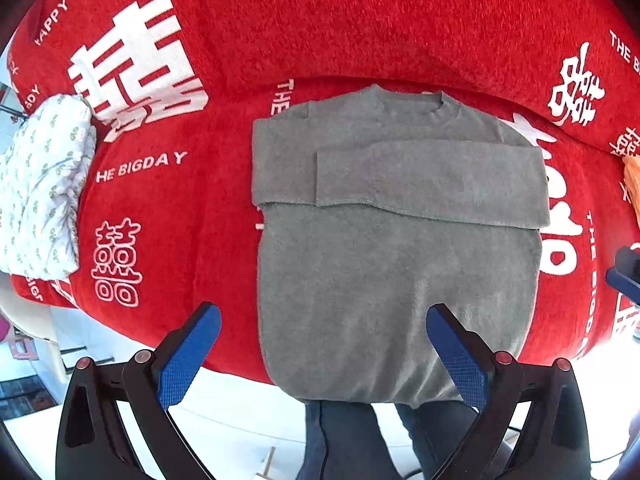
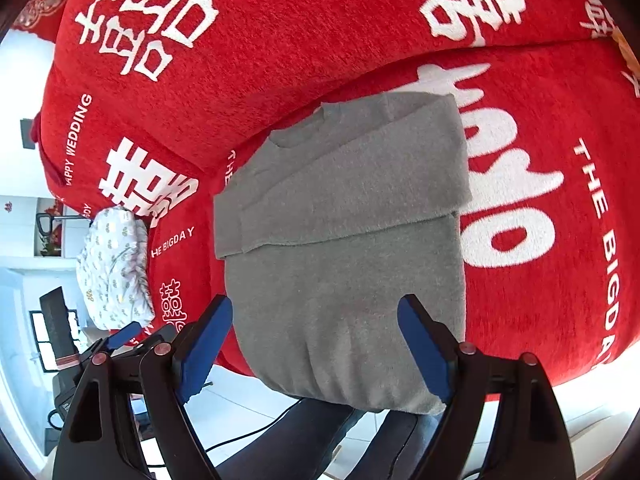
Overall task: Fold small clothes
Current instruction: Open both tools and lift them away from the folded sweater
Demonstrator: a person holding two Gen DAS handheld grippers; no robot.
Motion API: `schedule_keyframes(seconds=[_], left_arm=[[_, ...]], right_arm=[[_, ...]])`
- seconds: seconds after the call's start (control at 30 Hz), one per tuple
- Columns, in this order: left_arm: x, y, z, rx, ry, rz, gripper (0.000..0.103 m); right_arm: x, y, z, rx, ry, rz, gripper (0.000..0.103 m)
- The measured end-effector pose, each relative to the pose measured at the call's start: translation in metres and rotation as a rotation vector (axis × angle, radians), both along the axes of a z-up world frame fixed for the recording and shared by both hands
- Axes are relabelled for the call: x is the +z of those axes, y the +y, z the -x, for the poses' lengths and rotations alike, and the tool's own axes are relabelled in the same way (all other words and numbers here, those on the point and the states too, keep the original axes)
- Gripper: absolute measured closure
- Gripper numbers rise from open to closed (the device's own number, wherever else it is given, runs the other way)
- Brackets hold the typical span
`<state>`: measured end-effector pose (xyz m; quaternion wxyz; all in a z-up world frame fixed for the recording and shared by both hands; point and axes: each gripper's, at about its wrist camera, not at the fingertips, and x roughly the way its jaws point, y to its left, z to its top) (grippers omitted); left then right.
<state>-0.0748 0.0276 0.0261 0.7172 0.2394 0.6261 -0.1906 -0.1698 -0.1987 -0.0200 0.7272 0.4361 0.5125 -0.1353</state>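
The left gripper (image 1: 324, 354) and the right gripper (image 2: 316, 354) are both hanging wide open and holding nothing near the bottom edge of the gray sweater (image 1: 396, 248), which is drooping a little over the front of the red blanket (image 1: 200, 208), so I think they are getting ready to grab that edge and fold it up. The sweater is lying flat with its sleeves (image 1: 428, 178) already folded across its chest to make it small. The blanket is showing white words, "THE BIGDAY" (image 1: 142, 168) and "HAPPY WEDDING" (image 2: 78, 140), and a white flowery cloth (image 1: 40, 188) is sitting off to the left.
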Motion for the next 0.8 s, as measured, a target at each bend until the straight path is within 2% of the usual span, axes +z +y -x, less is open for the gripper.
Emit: schedule_keyframes(seconds=[0.27, 0.5, 0.8], left_arm=[[-0.011, 0.003, 0.018, 0.001, -0.004, 0.004, 0.000], [-0.026, 0.020, 0.028, 0.023, 0.036, 0.019, 0.000], [-0.057, 0.056, 0.032, -0.018, 0.058, 0.032, 0.000]], right_arm=[[-0.019, -0.004, 0.025, -0.027, 0.012, -0.073, 0.016], [-0.042, 0.007, 0.037, -0.030, 0.053, -0.142, 0.016], [-0.059, 0.038, 0.044, -0.032, 0.105, -0.110, 0.016]])
